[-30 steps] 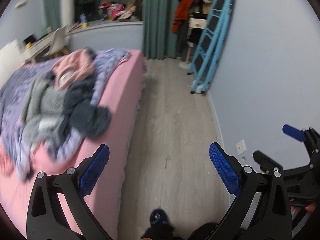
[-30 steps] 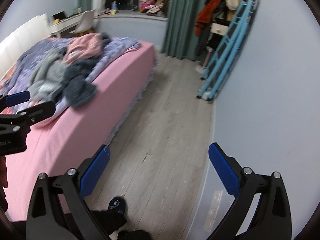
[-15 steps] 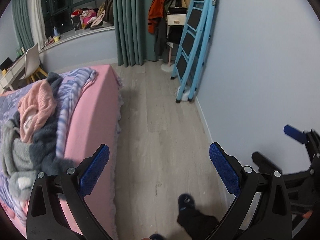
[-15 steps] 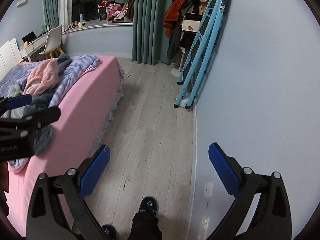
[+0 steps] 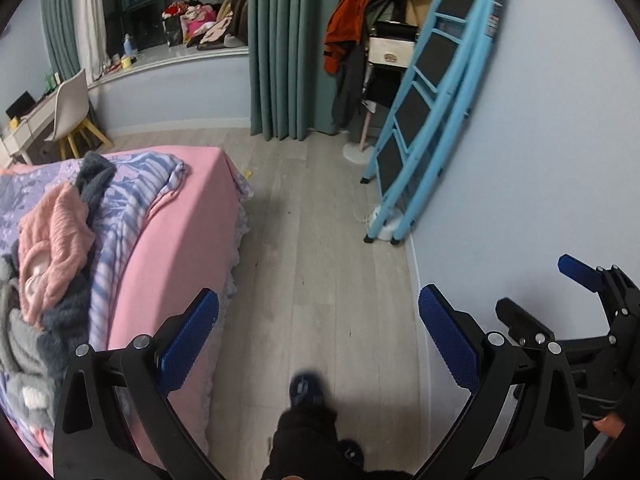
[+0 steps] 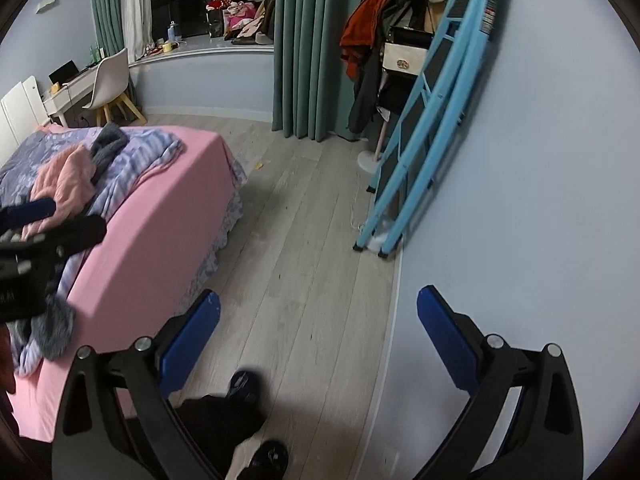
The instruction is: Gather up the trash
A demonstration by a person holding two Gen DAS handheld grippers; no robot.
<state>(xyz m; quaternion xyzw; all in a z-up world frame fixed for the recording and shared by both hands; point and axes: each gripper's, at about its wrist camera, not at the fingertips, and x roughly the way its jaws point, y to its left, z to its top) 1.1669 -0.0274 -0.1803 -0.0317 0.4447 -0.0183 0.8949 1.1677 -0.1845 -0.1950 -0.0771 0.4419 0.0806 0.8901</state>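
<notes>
— What are the two tongs doing?

— Both are held above the wood floor (image 5: 320,264), fingers spread wide, nothing between them. The left tongs (image 5: 319,338) point down the aisle between the bed (image 5: 180,232) and the wall. The right tongs (image 6: 318,338) point much the same way, and each pair shows at the edge of the other's view.

— Where is the trash?

— Well ahead of the right tongs, a small yellow scrap (image 6: 259,166) lies on the floor just past the far corner of the bed. In the left view it is a yellow fleck (image 5: 249,175) beside that same corner. Ahead and to the right of both tongs, something white and crumpled (image 6: 378,240) sits at the feet of the blue ladder (image 6: 424,120) leaning on the wall; I cannot tell what it is.

— Anything closer?

— Directly below the tongs, the person's dark shoe (image 5: 306,390) and trouser leg are on the floor. To the left of the left tongs, a heap of clothes (image 5: 56,240) in pink, grey and purple stripes lies on the pink sheet.

— And farther off?

— Green curtains (image 6: 308,48), coats hung on a rack (image 6: 372,32), and a white chair (image 6: 110,80) at the surface by the window.
</notes>
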